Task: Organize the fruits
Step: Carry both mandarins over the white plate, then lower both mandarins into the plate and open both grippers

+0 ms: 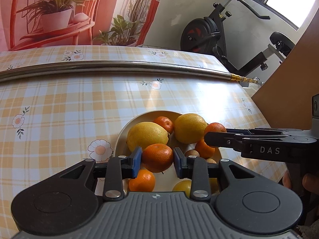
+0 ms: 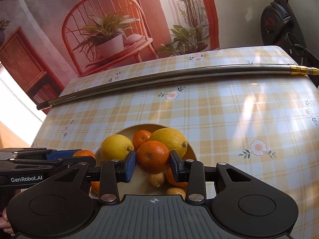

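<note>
A cream bowl (image 1: 127, 128) on the checked tablecloth holds two lemons (image 1: 146, 135), several tangerines and some small brown fruits (image 1: 191, 153). My left gripper (image 1: 157, 162) is shut on a tangerine (image 1: 157, 157) just above the bowl's near side. My right gripper (image 2: 153, 165) is shut on another tangerine (image 2: 152, 157) over the bowl (image 2: 191, 149). The right gripper shows in the left wrist view (image 1: 216, 136) at the right, with its tangerine (image 1: 215, 127). The left gripper shows in the right wrist view (image 2: 79, 156) at the left, with its tangerine (image 2: 83, 153).
A long metal rod (image 1: 119, 66) with a brass tip lies across the table behind the bowl. An exercise bike (image 1: 209, 33) stands beyond the table's far right. A brown board (image 1: 289, 83) rises at the right edge. A plant backdrop (image 2: 109, 31) hangs behind.
</note>
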Available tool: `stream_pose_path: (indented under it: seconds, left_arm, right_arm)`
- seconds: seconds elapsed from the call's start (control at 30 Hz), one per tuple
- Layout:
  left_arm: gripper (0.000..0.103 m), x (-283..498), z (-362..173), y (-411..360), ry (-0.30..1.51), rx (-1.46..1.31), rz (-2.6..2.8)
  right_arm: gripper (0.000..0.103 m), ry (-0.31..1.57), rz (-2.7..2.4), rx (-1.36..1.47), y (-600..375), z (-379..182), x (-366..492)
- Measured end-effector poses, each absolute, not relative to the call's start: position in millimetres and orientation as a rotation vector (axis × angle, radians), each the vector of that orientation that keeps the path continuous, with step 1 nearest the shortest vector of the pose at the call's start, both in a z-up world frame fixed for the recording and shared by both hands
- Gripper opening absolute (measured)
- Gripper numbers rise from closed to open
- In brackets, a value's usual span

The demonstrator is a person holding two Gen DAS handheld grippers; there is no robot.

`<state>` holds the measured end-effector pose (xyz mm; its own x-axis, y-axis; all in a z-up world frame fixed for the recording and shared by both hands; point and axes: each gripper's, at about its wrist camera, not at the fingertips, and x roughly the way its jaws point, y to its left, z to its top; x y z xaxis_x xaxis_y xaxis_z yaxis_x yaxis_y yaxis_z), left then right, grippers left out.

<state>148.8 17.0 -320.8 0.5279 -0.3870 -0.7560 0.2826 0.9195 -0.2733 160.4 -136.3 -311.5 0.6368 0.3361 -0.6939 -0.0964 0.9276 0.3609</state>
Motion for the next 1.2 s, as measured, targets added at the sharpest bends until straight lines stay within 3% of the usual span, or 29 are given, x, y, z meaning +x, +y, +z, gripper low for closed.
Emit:
stream_pose_path:
  seconds: [1.2]
  left_arm:
    - [0.036,127.3,-354.1,12.3,1.057,-0.163,-0.478]
  right_arm:
    - [0.034,0.905,0.299,0.27,-120.2,-328.0,163.6]
